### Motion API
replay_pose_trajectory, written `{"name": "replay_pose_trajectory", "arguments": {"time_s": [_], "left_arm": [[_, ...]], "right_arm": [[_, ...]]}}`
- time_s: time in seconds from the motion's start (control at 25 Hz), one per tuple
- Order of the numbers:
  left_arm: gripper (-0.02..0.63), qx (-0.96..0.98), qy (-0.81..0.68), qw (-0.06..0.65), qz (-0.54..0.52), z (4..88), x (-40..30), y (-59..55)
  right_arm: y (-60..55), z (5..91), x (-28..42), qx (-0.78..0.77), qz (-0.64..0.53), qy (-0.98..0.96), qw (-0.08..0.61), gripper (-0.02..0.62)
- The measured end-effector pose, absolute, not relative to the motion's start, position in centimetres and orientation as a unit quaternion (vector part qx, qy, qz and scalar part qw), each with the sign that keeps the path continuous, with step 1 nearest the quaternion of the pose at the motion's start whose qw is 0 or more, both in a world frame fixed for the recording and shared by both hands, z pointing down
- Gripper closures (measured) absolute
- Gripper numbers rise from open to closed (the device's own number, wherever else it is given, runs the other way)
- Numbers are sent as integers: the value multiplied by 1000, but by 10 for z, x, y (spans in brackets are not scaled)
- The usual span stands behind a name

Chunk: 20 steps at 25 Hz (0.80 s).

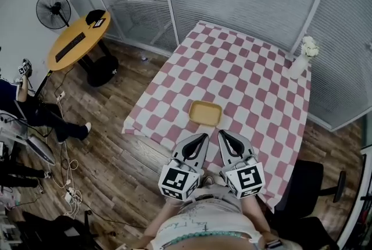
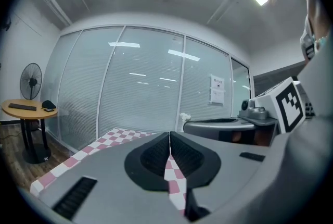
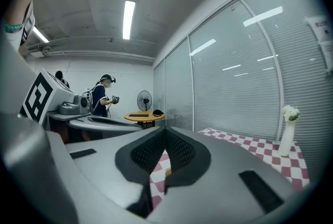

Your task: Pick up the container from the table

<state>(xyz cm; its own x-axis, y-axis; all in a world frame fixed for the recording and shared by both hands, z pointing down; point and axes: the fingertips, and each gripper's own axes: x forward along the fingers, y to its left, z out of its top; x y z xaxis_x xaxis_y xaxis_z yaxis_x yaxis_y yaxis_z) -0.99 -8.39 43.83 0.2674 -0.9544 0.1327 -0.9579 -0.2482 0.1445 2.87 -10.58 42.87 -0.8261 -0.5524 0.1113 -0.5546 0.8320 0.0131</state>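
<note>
Shallow yellow rectangular container (image 1: 204,113) sits untouched near front edge of pink-checked desk (image 1: 244,63). Hovering just short, left tongs (image 1: 202,136) and right tongs (image 1: 222,133) pinched together, empty; likely staged for approach.

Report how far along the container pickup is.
Done: nothing yet. The container lies untouched on the table.
In hand: the left hand-held gripper and the right hand-held gripper are held just short of it, apart from it, each with jaws shut and nothing between them.
Left: open one, close on the container and lift it.
</note>
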Motion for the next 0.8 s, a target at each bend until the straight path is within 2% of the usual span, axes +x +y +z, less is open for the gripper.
{"name": "replay_pose_trajectory", "arguments": {"time_s": [0.8], "left_arm": [[590,868,-488,94,10,434,-89,-180]], "right_arm": [[-185,430,-37,427,22,-902,58,601]]}}
